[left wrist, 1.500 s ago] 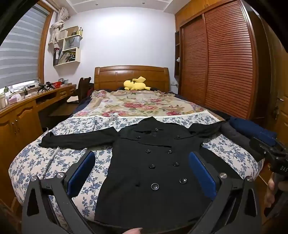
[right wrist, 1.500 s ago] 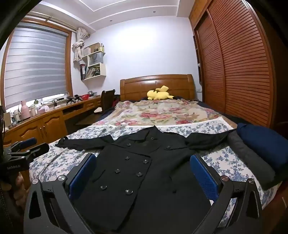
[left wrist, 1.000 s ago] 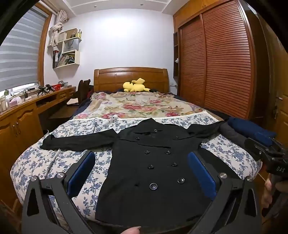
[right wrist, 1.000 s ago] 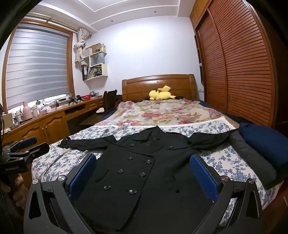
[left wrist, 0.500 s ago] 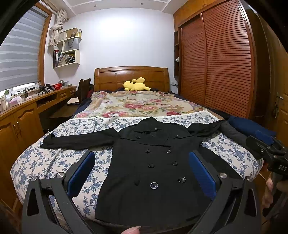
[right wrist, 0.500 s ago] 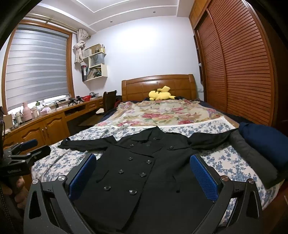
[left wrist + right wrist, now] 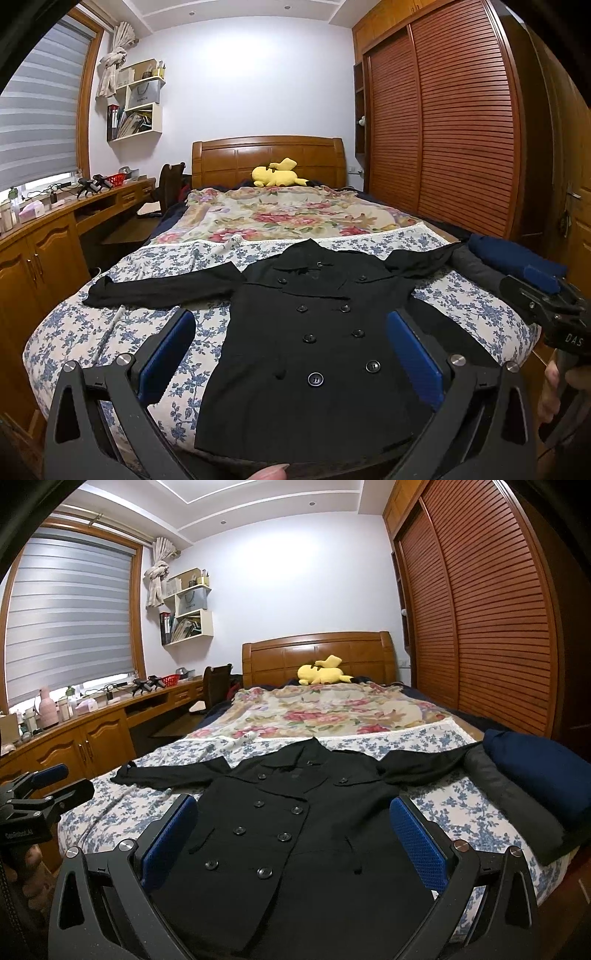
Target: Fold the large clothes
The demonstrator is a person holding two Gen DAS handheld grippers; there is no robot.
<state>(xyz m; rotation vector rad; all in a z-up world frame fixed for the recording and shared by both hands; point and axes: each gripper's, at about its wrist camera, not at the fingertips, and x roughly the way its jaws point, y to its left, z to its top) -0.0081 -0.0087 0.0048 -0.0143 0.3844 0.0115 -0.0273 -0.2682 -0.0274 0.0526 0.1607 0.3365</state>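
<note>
A black double-breasted coat [image 7: 314, 332] [image 7: 295, 830] lies flat and face up on the blue-flowered bedspread [image 7: 110, 332], collar toward the headboard, both sleeves spread out sideways. My left gripper [image 7: 291, 347] hovers open above the coat's hem at the foot of the bed, nothing between its blue pads. My right gripper [image 7: 293, 829] is also open and empty, held over the coat's lower right half. Each gripper shows at the edge of the other's view, held by a hand.
Folded navy clothes [image 7: 535, 771] and a grey garment [image 7: 517, 808] lie at the bed's right edge by the coat's sleeve. A yellow plush toy [image 7: 277, 175] sits at the headboard. A wooden desk [image 7: 44, 236] runs along the left, a slatted wardrobe [image 7: 443, 129] along the right.
Both grippers stay open and drift only slightly above the foot of the bed. The coat has not moved.
</note>
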